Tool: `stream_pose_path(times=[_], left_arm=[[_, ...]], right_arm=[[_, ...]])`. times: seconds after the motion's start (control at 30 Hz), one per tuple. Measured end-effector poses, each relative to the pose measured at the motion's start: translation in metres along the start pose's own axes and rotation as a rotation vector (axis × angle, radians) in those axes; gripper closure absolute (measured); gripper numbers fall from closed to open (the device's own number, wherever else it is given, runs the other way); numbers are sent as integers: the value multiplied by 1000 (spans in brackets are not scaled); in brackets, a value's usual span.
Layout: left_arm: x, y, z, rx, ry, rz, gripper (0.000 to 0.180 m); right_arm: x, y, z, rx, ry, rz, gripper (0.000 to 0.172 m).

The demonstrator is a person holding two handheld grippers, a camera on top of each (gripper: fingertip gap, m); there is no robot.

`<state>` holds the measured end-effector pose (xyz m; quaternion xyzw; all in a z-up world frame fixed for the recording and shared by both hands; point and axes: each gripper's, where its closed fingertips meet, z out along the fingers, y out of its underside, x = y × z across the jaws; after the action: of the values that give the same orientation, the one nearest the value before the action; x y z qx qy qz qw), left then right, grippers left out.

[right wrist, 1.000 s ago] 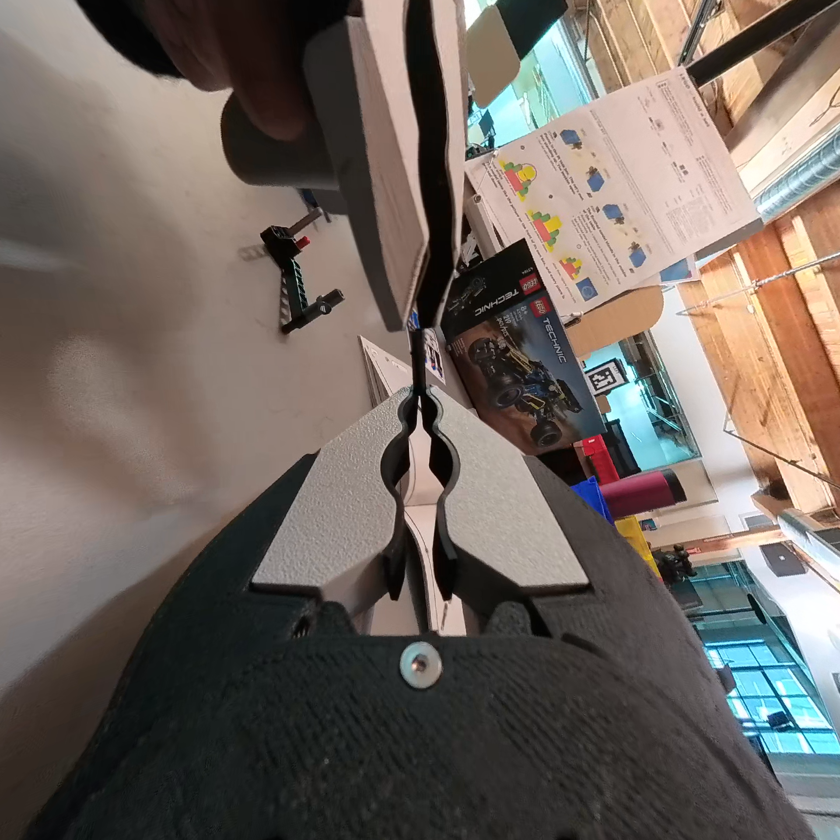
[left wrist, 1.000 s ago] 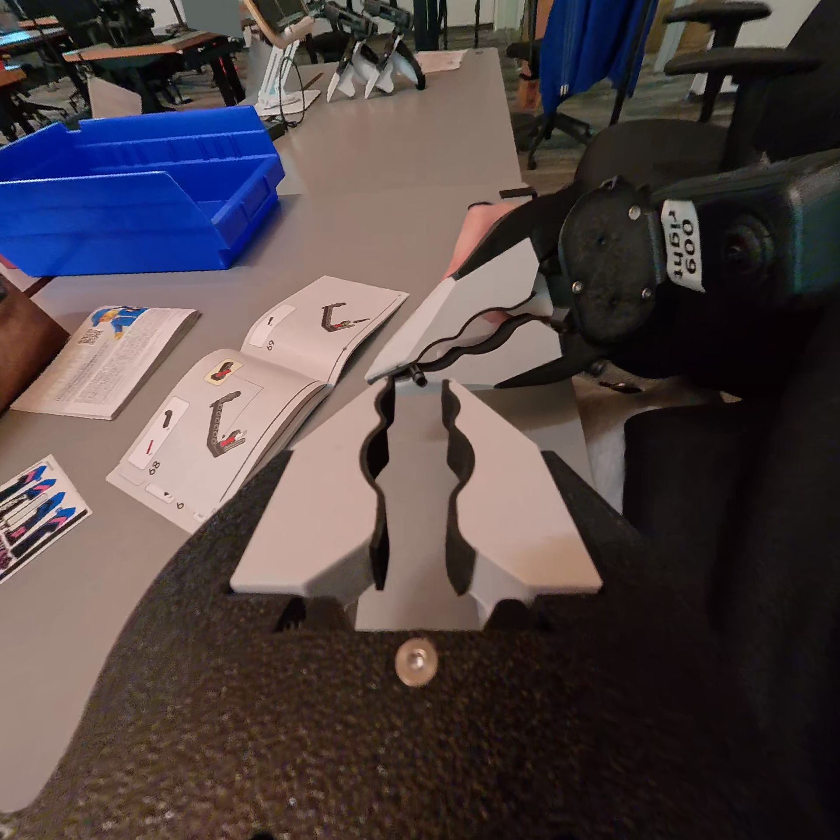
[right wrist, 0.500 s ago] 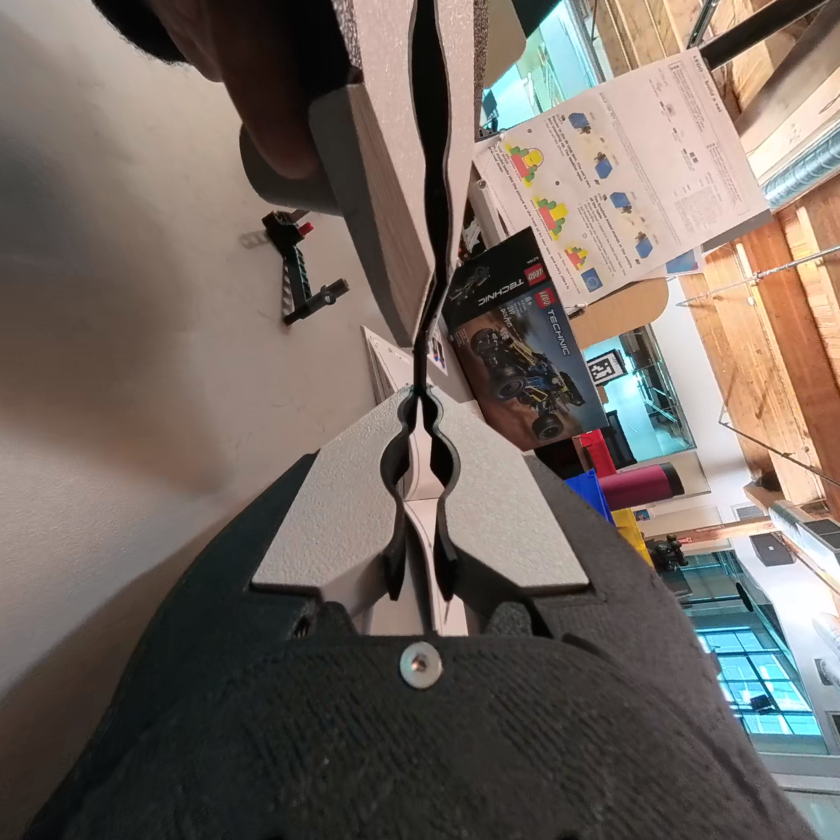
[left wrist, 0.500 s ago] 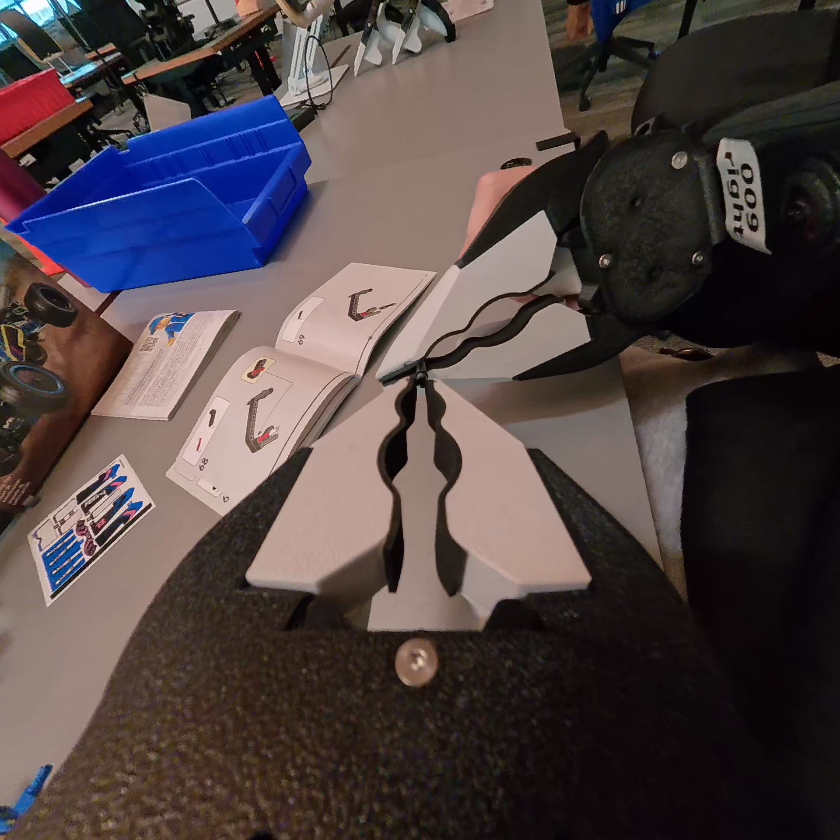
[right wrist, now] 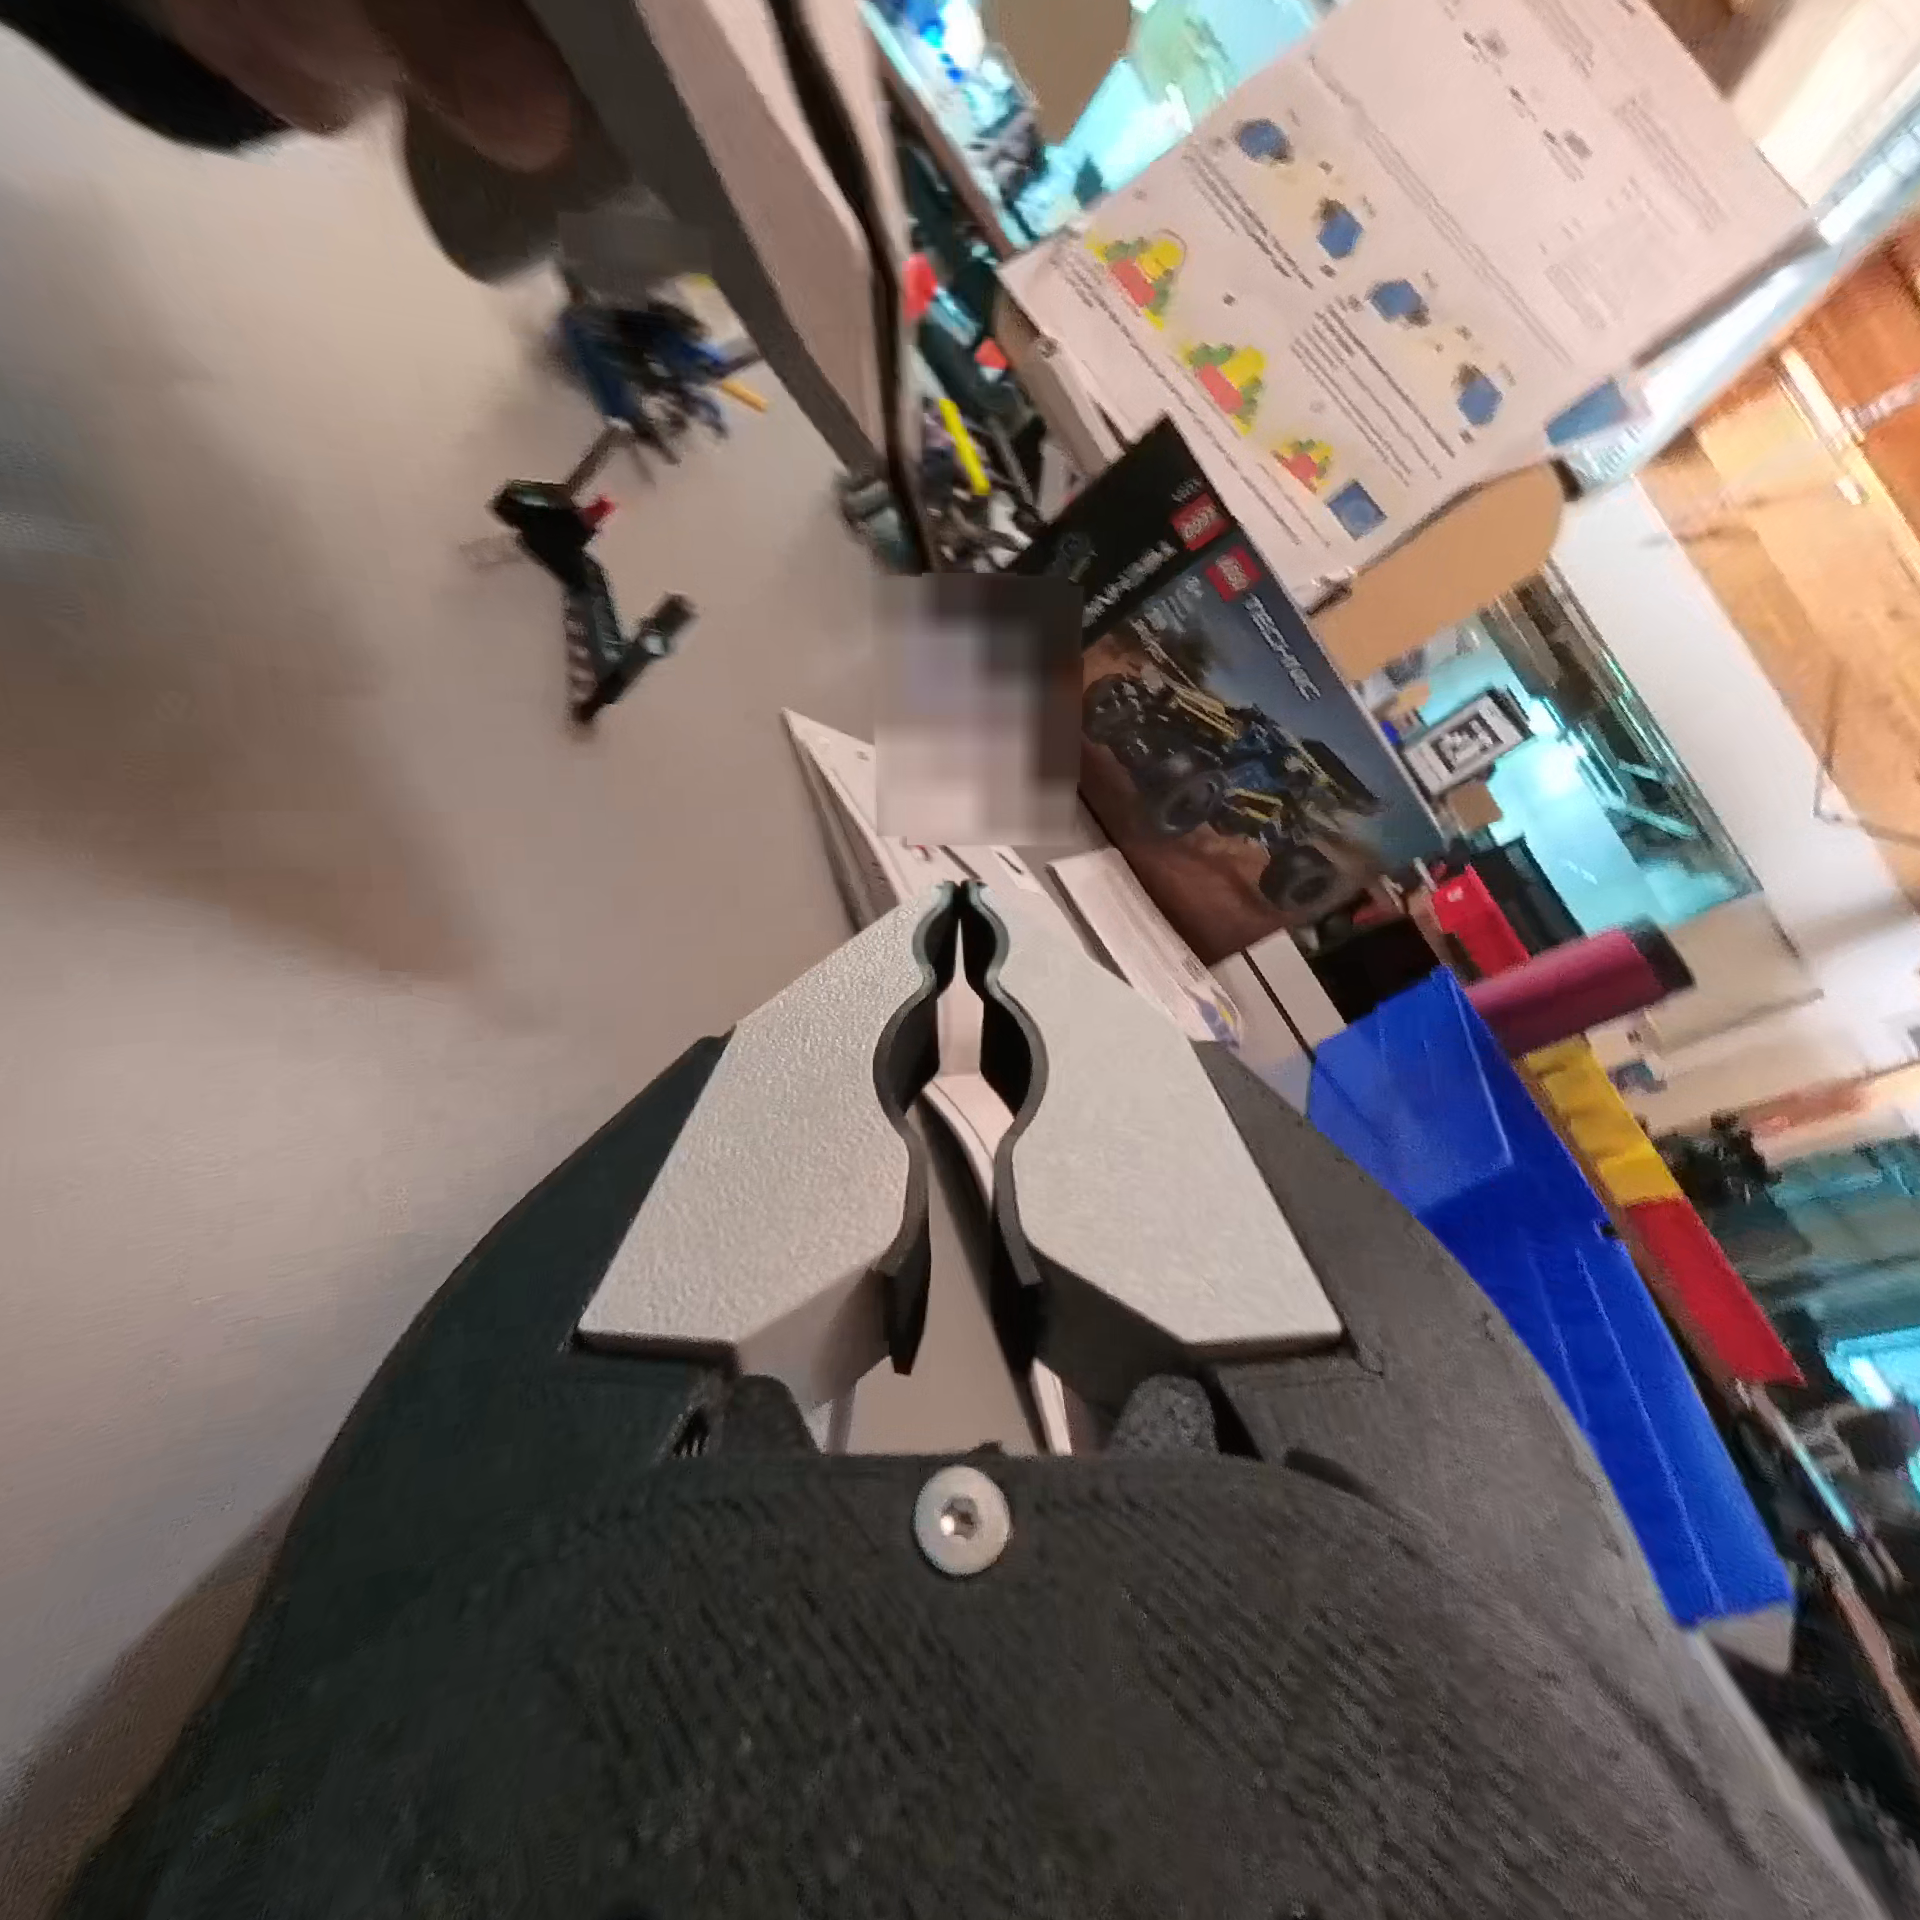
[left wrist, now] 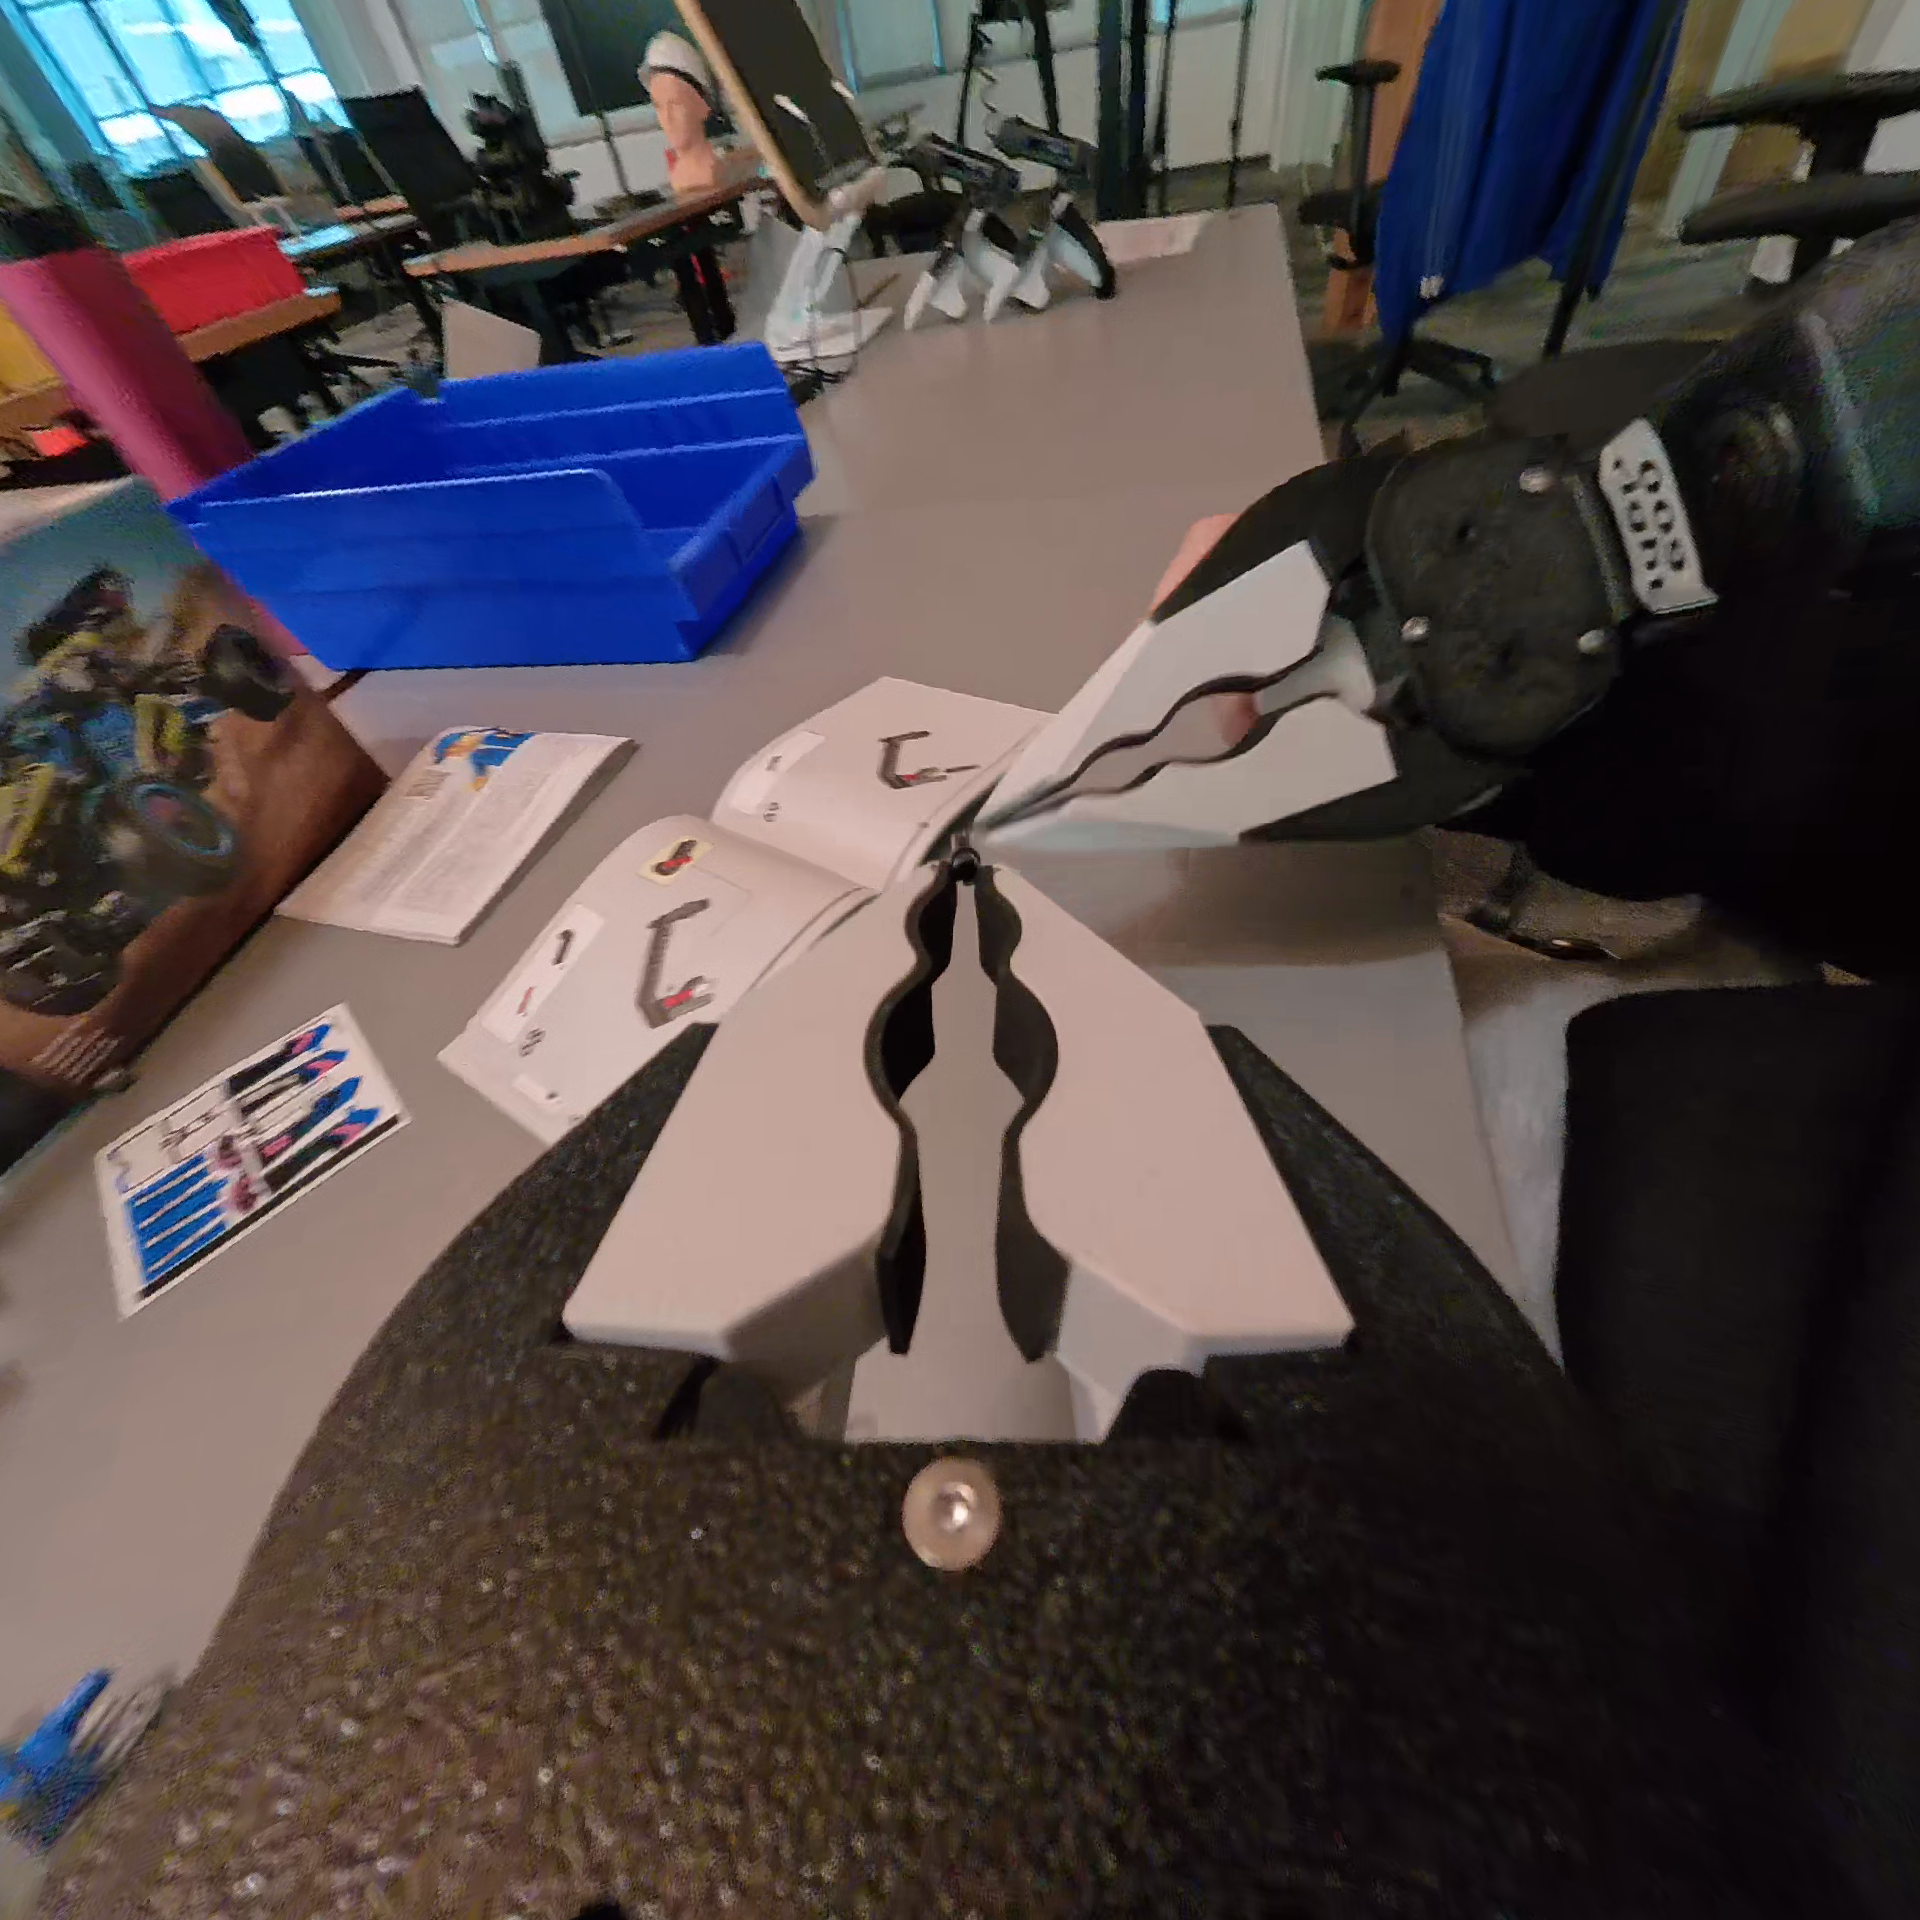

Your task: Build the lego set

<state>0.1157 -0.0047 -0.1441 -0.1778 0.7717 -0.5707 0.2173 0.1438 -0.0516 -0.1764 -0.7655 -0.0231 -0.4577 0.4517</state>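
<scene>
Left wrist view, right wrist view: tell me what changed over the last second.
The left tongs closed on the small black pin that the right tongs were pinching. The pin now sits at the left tips, and the right tongs are shut with nothing at their tips. The open booklet, blue bin and table stayed put.

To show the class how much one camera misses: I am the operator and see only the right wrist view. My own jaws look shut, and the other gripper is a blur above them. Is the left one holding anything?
Observer: Yes. In the left wrist view the left gripper is shut on a small black piece at its very tips.
Operator: What lies beneath it?
Observer: An open booklet on the grey table. Its pages picture a black angled part.
Operator: Anything else that I miss?
Observer: A sticker sheet lies flat, left of the booklet.
</scene>
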Motion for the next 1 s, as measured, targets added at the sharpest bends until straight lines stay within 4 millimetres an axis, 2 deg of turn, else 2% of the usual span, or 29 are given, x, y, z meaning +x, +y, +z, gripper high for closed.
stream_pose_path(times=[0.07, 0.17, 0.27, 0.43, 0.73, 0.93, 1.0], left_arm=[[-17, -1, -11, 14, -61, 5, 180], [-40, 4, -26, -1, -151, 22, 180], [-55, 10, -36, -15, -207, 26, 180], [-67, 16, -43, -32, -250, 17, 180], [-73, 20, -43, -51, -273, 16, 180], [-68, 24, -49, -71, -283, 15, 180], [-66, 27, -55, -85, -295, 19, 180]], right_arm=[[11, 12, -3, -29, 44, 15, 172], [16, 30, -3, -94, 101, -29, 172], [7, 33, 2, -101, 84, -57, 172], [-3, 39, 10, -134, 32, -110, 172], [-8, 28, 20, -76, -4, -92, 172], [-23, -1, 32, 37, -80, -41, 172], [-35, -6, 36, 44, -179, -12, 172]])
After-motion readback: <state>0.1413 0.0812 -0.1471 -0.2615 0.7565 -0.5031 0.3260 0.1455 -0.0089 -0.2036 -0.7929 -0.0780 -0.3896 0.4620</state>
